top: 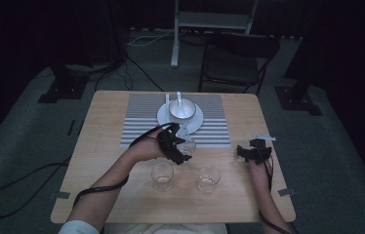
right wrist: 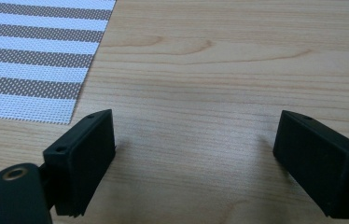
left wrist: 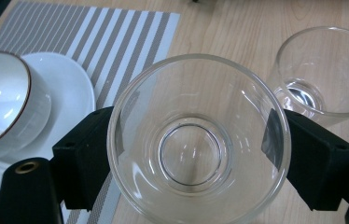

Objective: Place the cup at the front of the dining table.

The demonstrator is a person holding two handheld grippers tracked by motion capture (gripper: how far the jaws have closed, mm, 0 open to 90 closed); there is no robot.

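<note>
1. You had your left tool (left wrist: pixel 196 144) clenched on a clear glass (left wrist: pixel 196 140), carried above the bench (top: pixel 102 146) at the placemat's (top: pixel 141 126) five-o'clock corner.
2. Your right tool (right wrist: pixel 193 154) sat released, holding nothing, at three o'clock.
3. Next, you probably needed to set the glass upright near the plate (top: pixel 197 122), clear of the two glasses (top: pixel 163 175) at six o'clock.

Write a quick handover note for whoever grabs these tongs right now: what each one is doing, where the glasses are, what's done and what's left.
Left tongs: shut on a clear round drinking glass, held by the edge of the grey striped placemat.
Right tongs: open, empty, over bare wooden table.
Two more clear glasses stand at the near edge.
White bowl sits on the white plate on the mat.
Done: one glass gripped. Left: probably setting it down, then the other two.
</note>
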